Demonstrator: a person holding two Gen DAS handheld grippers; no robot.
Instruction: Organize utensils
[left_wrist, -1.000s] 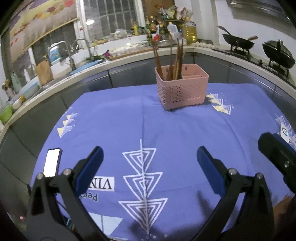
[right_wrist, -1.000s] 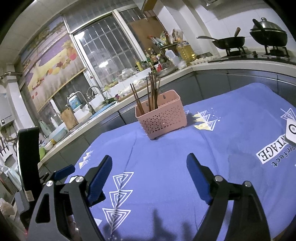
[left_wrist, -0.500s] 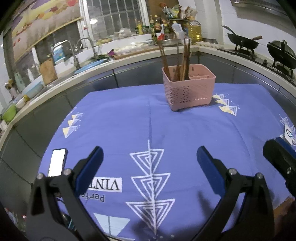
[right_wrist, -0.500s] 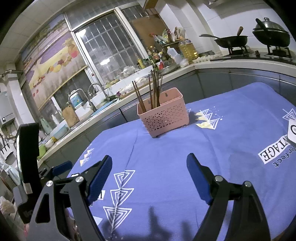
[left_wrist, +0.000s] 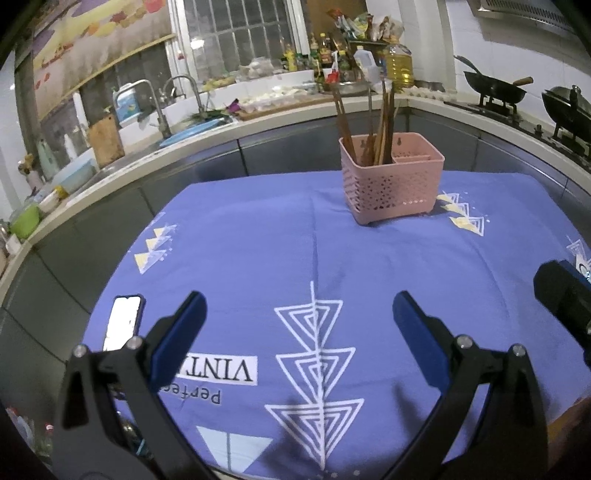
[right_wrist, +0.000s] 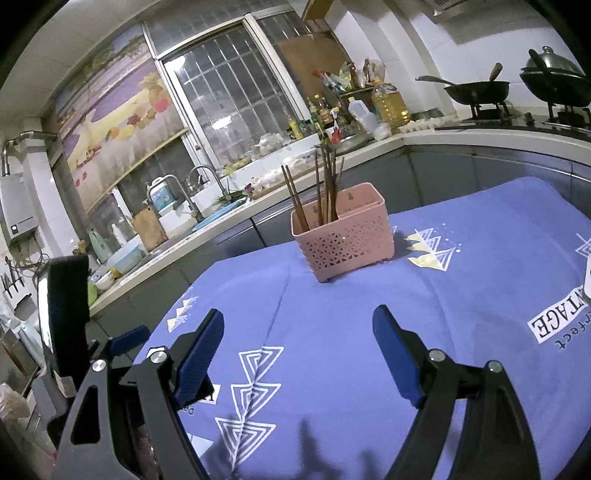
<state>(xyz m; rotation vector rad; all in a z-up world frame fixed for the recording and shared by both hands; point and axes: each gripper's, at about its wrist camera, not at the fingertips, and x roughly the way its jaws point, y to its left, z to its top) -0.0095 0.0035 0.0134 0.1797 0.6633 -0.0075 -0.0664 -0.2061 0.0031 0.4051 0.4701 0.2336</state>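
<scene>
A pink perforated utensil basket (left_wrist: 391, 184) stands at the far side of the blue tablecloth (left_wrist: 258, 251), with several brown chopsticks (left_wrist: 376, 122) upright in its left compartment. It also shows in the right wrist view (right_wrist: 347, 240) with the chopsticks (right_wrist: 325, 184). My left gripper (left_wrist: 299, 314) is open and empty, low over the near part of the cloth. My right gripper (right_wrist: 299, 332) is open and empty, also well short of the basket. The right gripper's body shows at the right edge of the left wrist view (left_wrist: 565, 299).
A phone (left_wrist: 123, 323) lies on the cloth at the near left. A kitchen counter with a sink (left_wrist: 177, 129), bottles and woks (left_wrist: 495, 88) runs behind the table. The left gripper's body with a lit screen (right_wrist: 62, 306) is at the left.
Both grippers have drawn back and risen slightly; the basket looks a little farther and the view is higher. Both stay open and empty.
</scene>
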